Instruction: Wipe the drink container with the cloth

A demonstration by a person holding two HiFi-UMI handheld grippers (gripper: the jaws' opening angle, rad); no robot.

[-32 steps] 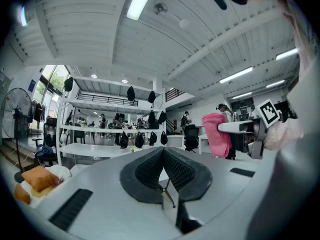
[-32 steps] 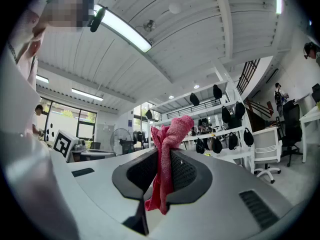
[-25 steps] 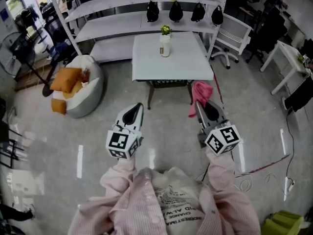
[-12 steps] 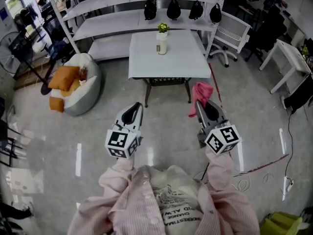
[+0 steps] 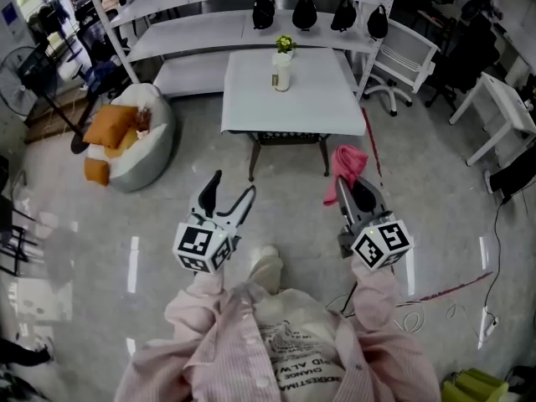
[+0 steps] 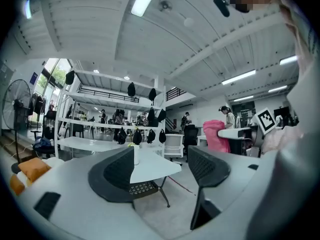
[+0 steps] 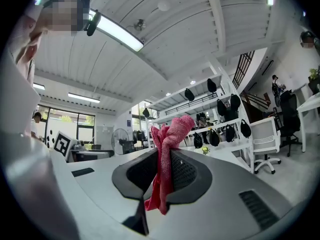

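The right gripper (image 5: pixel 356 193) is clamped on a pink cloth (image 7: pixel 167 149), coarse-woven, bunched above the pads and hanging crumpled below them; the left gripper (image 5: pixel 234 184) holds nothing, its jaws having just swung apart, where a second ago they were pressed together; farther off, well apart from both, the drink container (image 5: pixel 282 74), pale with yellow-green at its top, stands upright near the far edge of the white table (image 5: pixel 251 107).
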